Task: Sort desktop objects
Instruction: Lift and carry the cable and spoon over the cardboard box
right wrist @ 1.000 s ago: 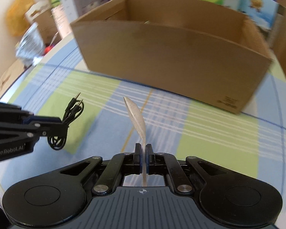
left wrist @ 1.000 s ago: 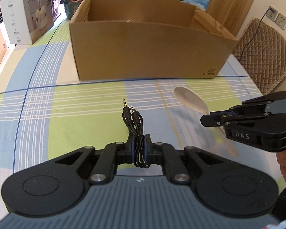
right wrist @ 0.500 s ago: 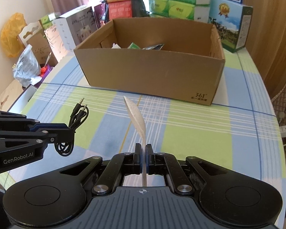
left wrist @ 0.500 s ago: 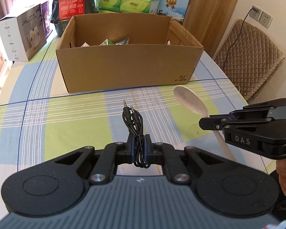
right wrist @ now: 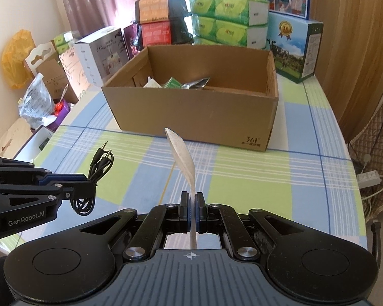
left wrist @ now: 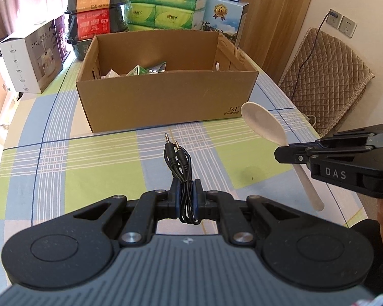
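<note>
From the left wrist view, the left tongs (left wrist: 186, 193) are closed tight on a bundled black audio cable (left wrist: 179, 163), its two plugs pointing toward the open cardboard box (left wrist: 166, 102) on the checked tabletop (left wrist: 89, 173), while the right tongs (left wrist: 280, 153) at the right edge pinch the handle of a white spoon (left wrist: 263, 125). From the right wrist view, the right tongs (right wrist: 192, 209) clamp the spoon (right wrist: 181, 155) edge-on above the tabletop (right wrist: 242, 178), bowl toward the box (right wrist: 191, 112), which holds a few packets (right wrist: 189, 83); the left tongs (right wrist: 89, 188) grip the cable (right wrist: 99, 163) at the left.
</note>
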The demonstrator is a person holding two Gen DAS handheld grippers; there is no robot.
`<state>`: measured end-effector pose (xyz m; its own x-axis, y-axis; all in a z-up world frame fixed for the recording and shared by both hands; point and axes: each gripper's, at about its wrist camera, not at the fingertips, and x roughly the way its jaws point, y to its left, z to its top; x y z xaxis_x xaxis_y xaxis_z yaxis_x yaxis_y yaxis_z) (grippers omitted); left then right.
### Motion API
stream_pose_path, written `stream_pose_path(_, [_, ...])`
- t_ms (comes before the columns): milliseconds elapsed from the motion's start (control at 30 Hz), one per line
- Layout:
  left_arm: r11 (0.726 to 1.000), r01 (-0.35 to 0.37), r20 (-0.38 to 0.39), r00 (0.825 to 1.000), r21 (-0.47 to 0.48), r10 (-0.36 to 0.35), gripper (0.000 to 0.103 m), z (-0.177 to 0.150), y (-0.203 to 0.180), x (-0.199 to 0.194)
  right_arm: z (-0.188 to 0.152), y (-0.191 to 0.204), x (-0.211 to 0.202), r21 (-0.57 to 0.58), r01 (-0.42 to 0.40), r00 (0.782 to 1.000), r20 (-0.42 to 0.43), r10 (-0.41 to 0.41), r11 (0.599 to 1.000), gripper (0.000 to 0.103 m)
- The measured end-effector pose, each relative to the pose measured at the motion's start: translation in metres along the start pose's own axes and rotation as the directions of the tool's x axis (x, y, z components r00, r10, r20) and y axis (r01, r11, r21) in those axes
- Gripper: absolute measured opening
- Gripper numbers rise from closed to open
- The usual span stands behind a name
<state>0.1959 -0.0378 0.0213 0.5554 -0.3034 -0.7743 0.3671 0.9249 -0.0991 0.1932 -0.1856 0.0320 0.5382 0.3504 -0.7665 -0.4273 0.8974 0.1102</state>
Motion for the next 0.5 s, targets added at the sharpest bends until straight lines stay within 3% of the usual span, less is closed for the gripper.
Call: stream_pose_path(500, [1.0,-0.006,0.012,1.0,0.023,0.006,0.006,0.004,-0.005,-0.007,0.006,-0.006,-0.015,0.008,0.008,1.0,0.03,-0.008,1.0,0.0])
